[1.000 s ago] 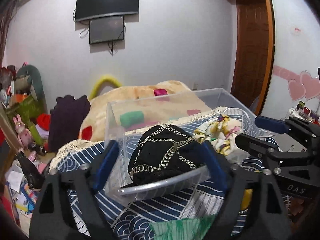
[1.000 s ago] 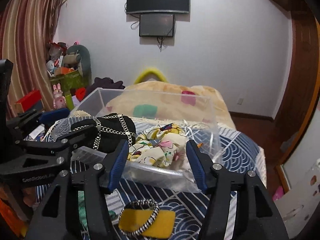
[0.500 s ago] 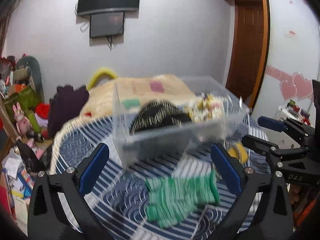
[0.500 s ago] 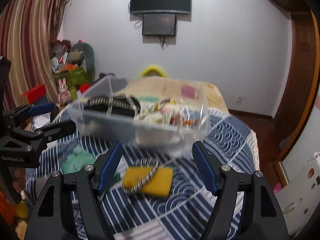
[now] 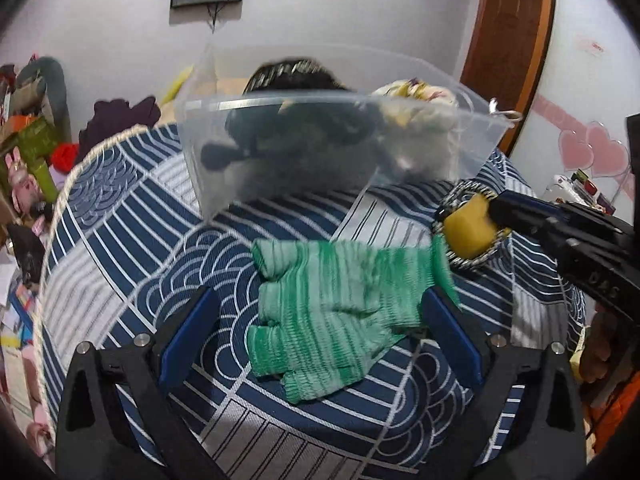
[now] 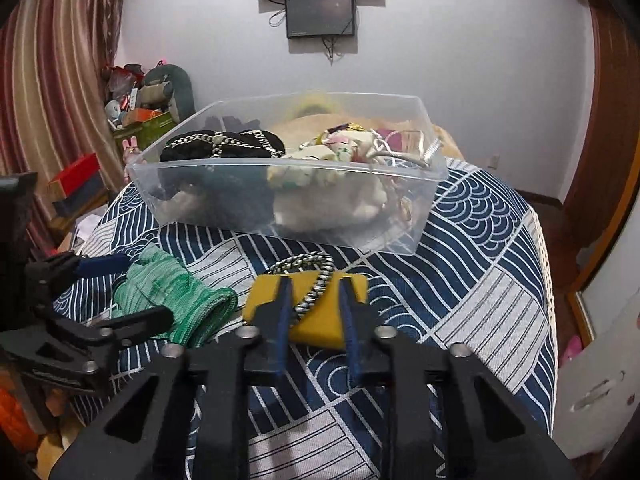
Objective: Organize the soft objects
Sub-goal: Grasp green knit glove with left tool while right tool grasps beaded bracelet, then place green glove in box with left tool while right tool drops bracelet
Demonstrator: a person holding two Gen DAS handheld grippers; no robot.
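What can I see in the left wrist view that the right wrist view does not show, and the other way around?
Only the left wrist view shows the pink heart stickers on the wall. Only the right wrist view shows the striped curtain. Both show the clear bin, the green glove between the open jaws of the left gripper, and the right gripper with its jaws closing around the yellow sponge.

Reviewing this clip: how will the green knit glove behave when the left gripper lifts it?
The green knit glove lies flat and rumpled, so it will probably droop limply. It looks thin, so likely light. The ribbed knit should resist slipping between the left gripper pads.
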